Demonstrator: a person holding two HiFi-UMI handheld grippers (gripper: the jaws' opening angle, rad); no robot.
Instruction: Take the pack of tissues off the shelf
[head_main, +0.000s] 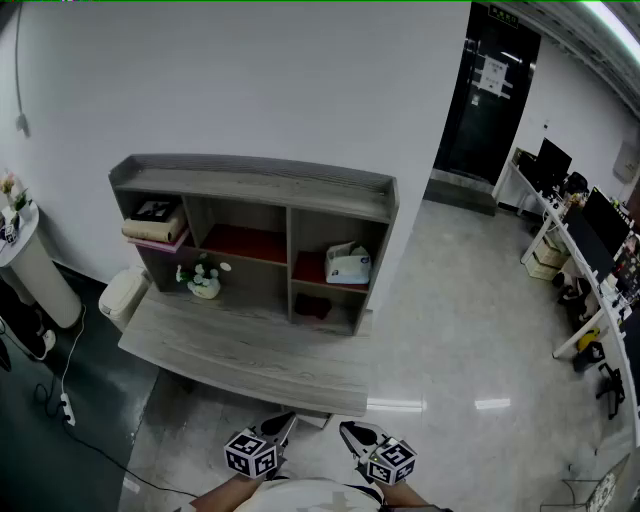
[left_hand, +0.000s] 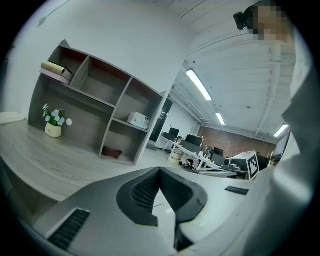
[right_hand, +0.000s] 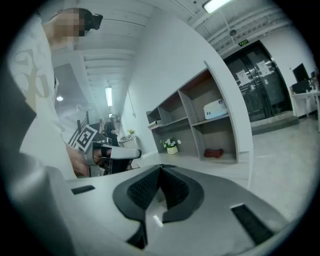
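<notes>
At the bottom edge of the head view, the left gripper (head_main: 281, 424) and the right gripper (head_main: 354, 434) hang close to the person's body. Both have their jaws pressed together on nothing (each gripper view shows the ribbed pads meeting, with no object between them). Beyond them lies the grey desk top (head_main: 240, 345), and at its back stands the shelf (head_main: 250, 186). The pack of tissues (head_main: 348, 265) rests in the right column's upper compartment, right of centre in the frame, well apart from both grippers. It looks light and soft, probably a slick wrapped block that dents under a hard squeeze, so a gentle hold across its short sides seems safest. Its rear is lost in shade, its print is too small to read, and the dark red thing (head_main: 312, 308) below it cannot be identified.
</notes>
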